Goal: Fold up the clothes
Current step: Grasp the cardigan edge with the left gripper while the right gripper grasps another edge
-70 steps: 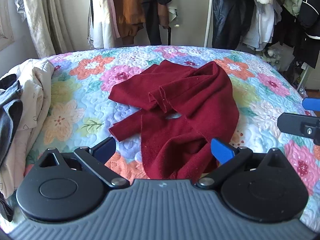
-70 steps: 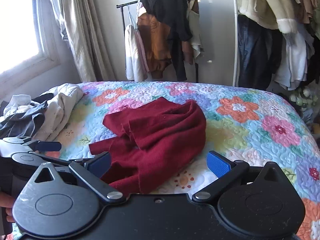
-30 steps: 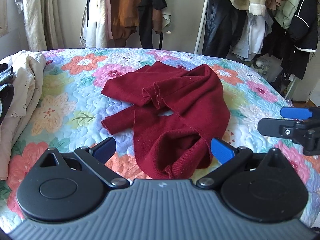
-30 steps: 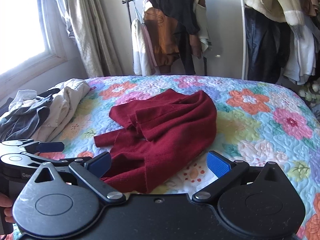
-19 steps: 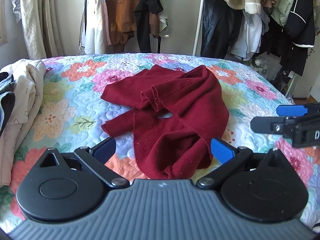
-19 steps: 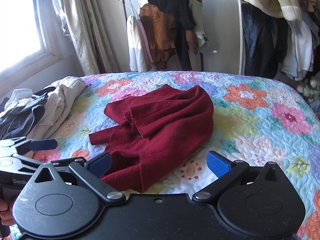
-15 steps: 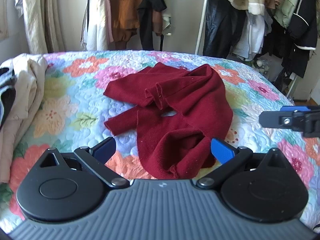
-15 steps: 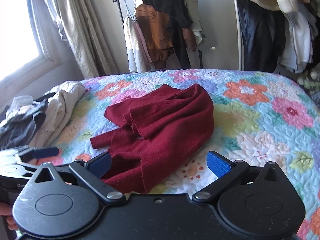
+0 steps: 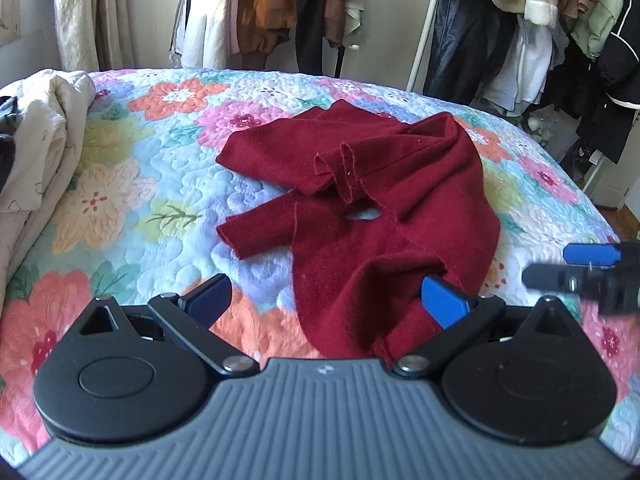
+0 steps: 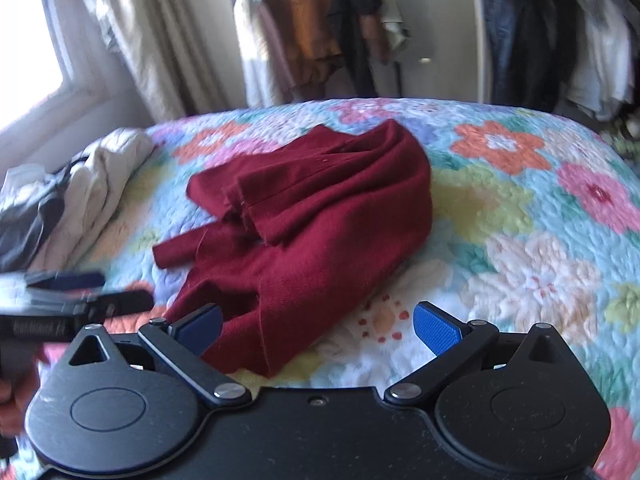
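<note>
We see the left gripper [image 9: 326, 302], jaws spread wide, above a crumpled red garment [image 9: 372, 216] on the floral quilt [image 9: 120, 208]; right gripper [image 9: 592, 276] at the frame's edge.

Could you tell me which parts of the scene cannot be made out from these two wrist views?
- Red garment: its near hem is hidden behind the left gripper body, left wrist view.
- Clothes pile: cut off by the left edge.
- Hanging clothes: motion-blurred, right wrist view.
- Right gripper: jaws open.
</note>
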Demonstrator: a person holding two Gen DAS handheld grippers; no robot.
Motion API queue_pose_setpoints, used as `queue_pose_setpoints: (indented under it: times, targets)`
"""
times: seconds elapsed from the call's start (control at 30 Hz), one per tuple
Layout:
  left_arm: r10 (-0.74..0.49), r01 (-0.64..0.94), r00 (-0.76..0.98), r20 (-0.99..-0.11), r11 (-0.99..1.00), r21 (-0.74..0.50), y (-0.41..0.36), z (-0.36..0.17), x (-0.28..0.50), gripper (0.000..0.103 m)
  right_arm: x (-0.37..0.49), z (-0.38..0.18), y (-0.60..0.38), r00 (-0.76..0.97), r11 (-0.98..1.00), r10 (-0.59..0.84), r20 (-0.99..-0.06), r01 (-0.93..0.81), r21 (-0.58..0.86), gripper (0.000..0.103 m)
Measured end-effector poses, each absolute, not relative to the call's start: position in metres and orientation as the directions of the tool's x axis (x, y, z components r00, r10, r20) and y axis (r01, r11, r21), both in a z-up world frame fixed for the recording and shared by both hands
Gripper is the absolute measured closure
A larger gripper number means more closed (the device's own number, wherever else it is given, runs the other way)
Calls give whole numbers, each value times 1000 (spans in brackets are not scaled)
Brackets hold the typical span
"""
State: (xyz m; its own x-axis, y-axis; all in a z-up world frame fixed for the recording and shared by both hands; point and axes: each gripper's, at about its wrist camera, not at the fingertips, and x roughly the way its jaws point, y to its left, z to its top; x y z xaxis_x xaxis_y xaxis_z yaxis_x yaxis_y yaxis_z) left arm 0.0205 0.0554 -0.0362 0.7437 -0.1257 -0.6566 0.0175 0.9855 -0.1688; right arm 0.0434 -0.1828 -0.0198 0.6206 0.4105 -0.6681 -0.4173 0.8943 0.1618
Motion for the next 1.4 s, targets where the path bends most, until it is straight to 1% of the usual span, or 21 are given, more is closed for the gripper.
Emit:
queue_pose_setpoints:
  times: [0.13, 0.23, 0.33, 0.37, 0.5, 0.63, 0.7, 0.73, 0.77, 0.87, 0.93, 1.0, 1.03, 1.1, 1.13, 1.17, 1.2, 1.27, 1.3, 1.37, 1.4]
  targets:
    - [-135, 44, 766, -628, 986, -158, 64, -25, 56, 0, 66, 7, -175, 628, 863, 433, -646, -496, 96, 0]
    - [-112, 18, 750, -651, 989, -149, 70, -23, 89, 1, 98, 12, -179, 616, 871, 435, -657, -473, 133, 0]
    - [-58, -24, 709, -703, 994, -106, 73, -28, 119, 9, 131, -1, -187, 588, 894, 424, -688, -395, 214, 0]
    - [-42, -34, 691, -722, 995, -91, 74, -30, 129, 14, 142, -7, -190, 570, 896, 430, -700, -363, 255, 0]
    - [-78, -19, 678, -731, 992, -124, 82, -38, 149, 14, 184, -34, -203, 492, 869, 493, -718, -231, 437, 0]
    - [-162, -10, 679, -716, 973, -230, 92, -46, 169, 14, 209, -54, -214, 475, 826, 536, -698, -123, 550, 0]
    - [-219, -6, 651, -727, 956, -294, 98, -55, 182, 15, 212, -66, -215, 457, 802, 562, -689, -99, 589, 0]
    - [-231, -9, 623, -747, 953, -303, 98, -60, 190, 19, 212, -74, -215, 445, 792, 575, -686, -95, 603, 0]
    - [-224, -17, 600, -768, 956, -292, 96, -66, 198, 26, 210, -83, -216, 434, 785, 583, -686, -86, 613, 0]
    - [-223, 1, 601, -767, 960, -278, 90, -77, 213, 27, 207, -107, -213, 441, 784, 580, -684, -77, 616, 0]
    - [-232, -7, 612, -756, 954, -298, 90, -84, 221, 26, 210, -105, -206, 479, 781, 583, -656, -109, 614, 0]
    - [-244, -43, 615, -750, 939, -341, 93, -91, 228, 20, 214, -101, -194, 510, 791, 578, -637, -161, 590, 7]
    - [-250, -61, 613, -750, 931, -359, 94, -95, 231, 20, 215, -100, -188, 522, 797, 575, -630, -181, 577, 16]
    - [-211, -44, 591, -779, 955, -292, 85, -97, 236, 26, 213, -101, -179, 538, 802, 568, -622, -195, 564, 20]
    - [-186, -21, 593, -784, 969, -246, 78, -95, 235, 29, 211, -100, -175, 548, 809, 561, -620, -207, 550, 25]
    - [-171, 2, 597, -784, 977, -212, 72, -92, 234, 40, 208, -98, -172, 560, 823, 547, -622, -224, 522, 29]
    - [-173, 20, 602, -780, 979, -202, 68, -90, 232, 54, 207, -96, -169, 571, 833, 537, -621, -246, 495, 32]
    - [-181, 34, 609, -772, 979, -203, 62, -87, 226, 65, 202, -88, -163, 587, 844, 531, -611, -301, 444, 49]
    - [-179, 39, 615, -768, 980, -197, 60, -86, 222, 71, 199, -83, -159, 594, 847, 529, -605, -331, 415, 52]
    - [-180, 55, 624, -761, 981, -187, 56, -85, 212, 76, 191, -73, -152, 608, 848, 529, -592, -396, 351, 60]
    - [-182, 60, 620, -763, 981, -186, 54, -84, 206, 81, 186, -70, -149, 608, 845, 533, -589, -421, 330, 61]
